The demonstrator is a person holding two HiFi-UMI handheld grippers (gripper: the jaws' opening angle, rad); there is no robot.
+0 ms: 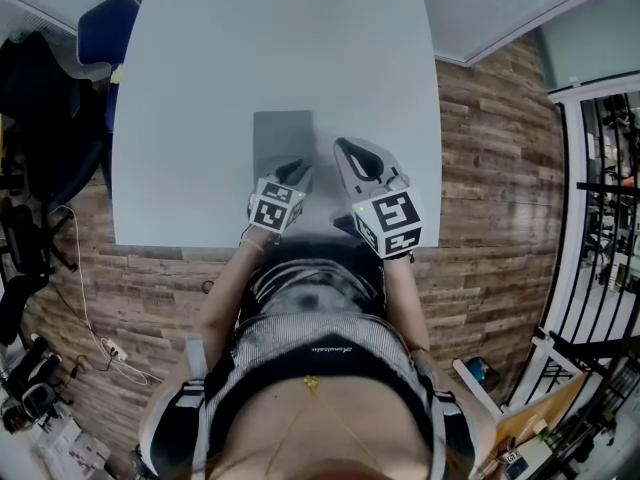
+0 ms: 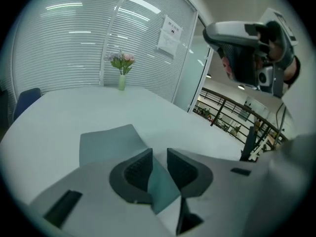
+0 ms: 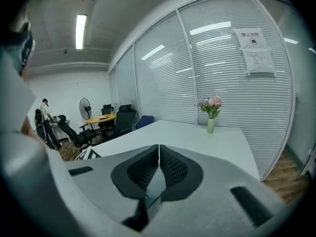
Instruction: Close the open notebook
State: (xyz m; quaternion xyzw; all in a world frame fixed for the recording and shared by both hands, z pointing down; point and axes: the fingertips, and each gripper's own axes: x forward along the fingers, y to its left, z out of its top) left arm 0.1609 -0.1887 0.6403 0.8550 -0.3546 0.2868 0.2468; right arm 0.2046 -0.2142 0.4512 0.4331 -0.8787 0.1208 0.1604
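Flat, rectangular grey notebook on smooth white table — left gripper released, ribbed pads apart; right gripper clenched, empty.

There is one white table, and on it are one grey notebook and one vase of flowers. Two grippers show, the left gripper and the right gripper, each with one marker cube, two cubes in all. One blue chair stands at the table. Two paper notices hang on the glass wall. Farther off are one standing fan, one small wooden table, at least two black office chairs and one person.
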